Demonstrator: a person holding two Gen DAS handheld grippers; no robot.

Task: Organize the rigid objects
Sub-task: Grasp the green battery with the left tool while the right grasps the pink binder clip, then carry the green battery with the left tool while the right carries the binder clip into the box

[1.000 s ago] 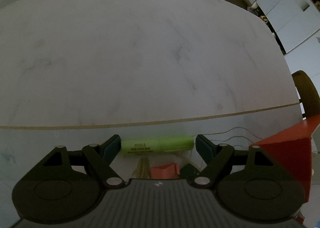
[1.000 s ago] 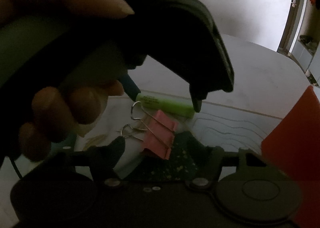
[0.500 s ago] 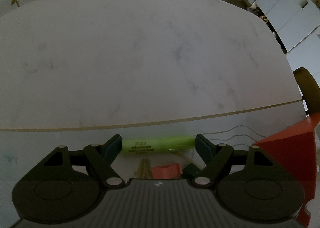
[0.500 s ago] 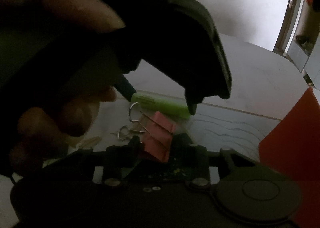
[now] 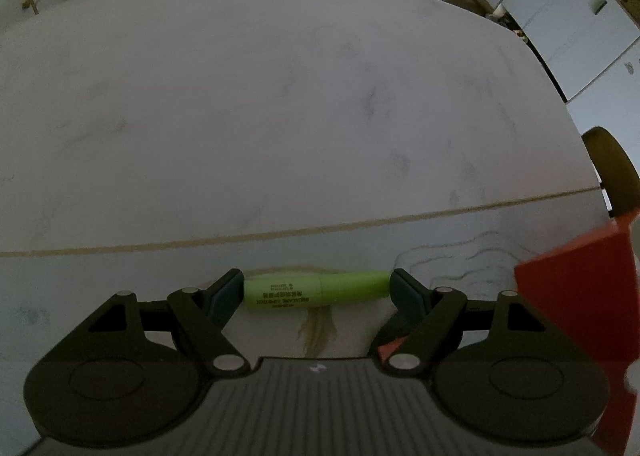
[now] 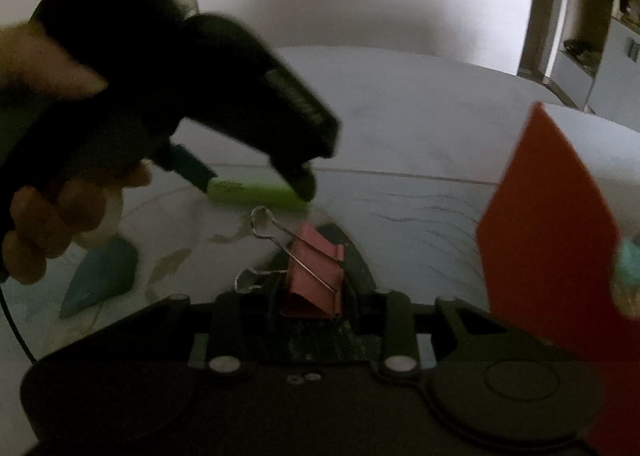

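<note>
Two grippers are working over a pale table point(image 5: 280, 116). On the left, the left gripper point(image 5: 316, 290) is pinching a green tube point(image 5: 316, 290) end to end between its fingers, holding it crosswise just above the printed mat point(image 6: 400, 208). Further right, the right gripper point(image 6: 310, 296) is closing on a pink binder clip point(image 6: 316, 276), its wire handles sticking out leftward. At the far right a red box point(image 6: 548, 224) is standing; its contents are too blurred to tell.

Tube point(image 6: 256, 194) behind binder clip point(image 6: 314, 276), box point(image 6: 548, 224) to their right, apparently all over table point(image 5: 280, 116).
</note>
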